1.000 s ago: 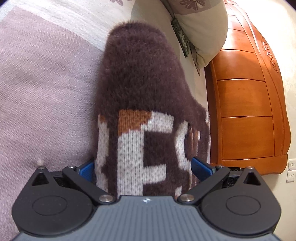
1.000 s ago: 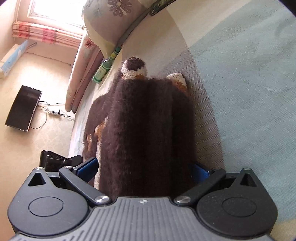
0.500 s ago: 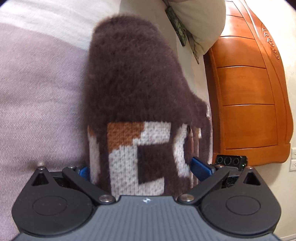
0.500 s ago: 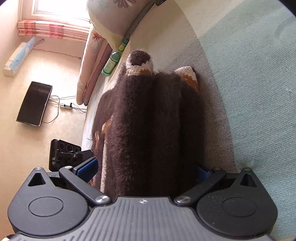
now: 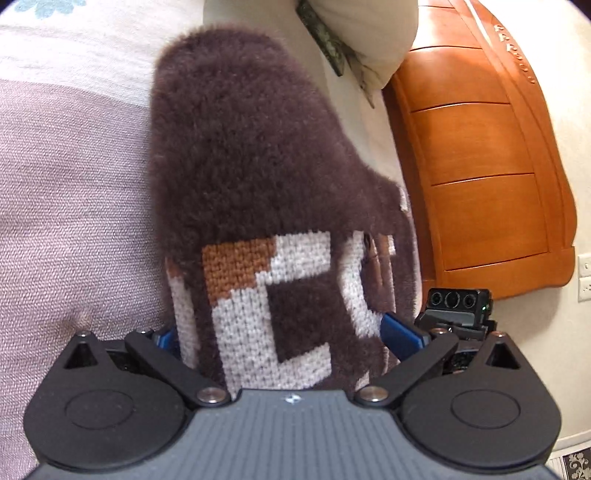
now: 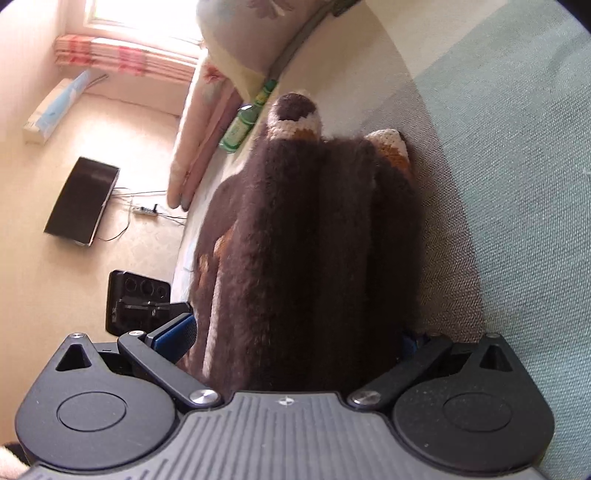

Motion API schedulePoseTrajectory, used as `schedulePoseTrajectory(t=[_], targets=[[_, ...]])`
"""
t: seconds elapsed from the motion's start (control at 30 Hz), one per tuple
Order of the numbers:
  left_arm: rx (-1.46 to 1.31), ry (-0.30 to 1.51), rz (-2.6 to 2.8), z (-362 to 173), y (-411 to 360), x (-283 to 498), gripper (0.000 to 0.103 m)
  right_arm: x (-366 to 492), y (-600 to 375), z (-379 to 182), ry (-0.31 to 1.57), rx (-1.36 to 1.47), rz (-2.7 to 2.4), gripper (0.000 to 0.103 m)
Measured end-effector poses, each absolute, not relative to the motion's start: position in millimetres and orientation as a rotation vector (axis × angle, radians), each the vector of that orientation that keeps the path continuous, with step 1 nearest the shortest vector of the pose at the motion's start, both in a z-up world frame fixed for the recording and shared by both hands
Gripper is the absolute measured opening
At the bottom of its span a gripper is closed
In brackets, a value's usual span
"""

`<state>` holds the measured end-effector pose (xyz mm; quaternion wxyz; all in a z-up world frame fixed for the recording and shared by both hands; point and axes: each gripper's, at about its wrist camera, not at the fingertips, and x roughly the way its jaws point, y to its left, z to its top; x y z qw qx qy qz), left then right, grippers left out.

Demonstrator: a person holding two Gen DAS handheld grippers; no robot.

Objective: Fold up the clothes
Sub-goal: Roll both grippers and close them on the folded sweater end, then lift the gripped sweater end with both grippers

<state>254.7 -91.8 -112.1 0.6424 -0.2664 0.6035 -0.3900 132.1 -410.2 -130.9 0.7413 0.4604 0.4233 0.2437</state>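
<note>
A fluffy dark brown sweater (image 5: pixel 251 155) with white and orange knitted lettering is folded into a thick bundle over the bed. My left gripper (image 5: pixel 284 336) is shut on one end of it, the jaws far apart around the bulk, the blue pads (image 5: pixel 400 334) pressing its sides. My right gripper (image 6: pixel 295 332) is shut on the opposite end of the sweater (image 6: pixel 303 240), whose cuffs (image 6: pixel 295 122) point away. Each view shows the other gripper: the right gripper's body (image 5: pixel 458 306) and the left gripper's body (image 6: pixel 136 299).
The bed cover (image 5: pixel 74 206) is mauve and cream, green (image 6: pixel 517 184) on the other side. Pillows (image 5: pixel 369 33) and a wooden headboard (image 5: pixel 480 177) stand at the far end. A green bottle (image 6: pixel 243 125) lies by the pillows. A black device (image 6: pixel 81 199) and cables sit on the floor.
Both grippers have shifted over the bed with the sweater still between their fingers. Each gripper's body has come into the other's view.
</note>
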Motion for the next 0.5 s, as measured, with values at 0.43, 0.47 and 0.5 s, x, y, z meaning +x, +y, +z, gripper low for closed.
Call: schedulePoseTrajectory(t=[0.43,0.47,0.5], targets=[[-0.598,1.363,-0.878,-119.0,-136.5,291.2,0.102,134.8,-402.4,-129.9,0.890,0.992,0.486,0.103],[-0.599,1.363,-0.879,-119.2,-136.3,291.4,0.102,135.2,-402.1,-129.7,0.890,0.993,0.483,0.103],[-0.600,1.363,-0.879,-119.4,-136.2,291.5,0.102,135.7,-401.7,-129.6,0.891,0.993,0.479,0.103]])
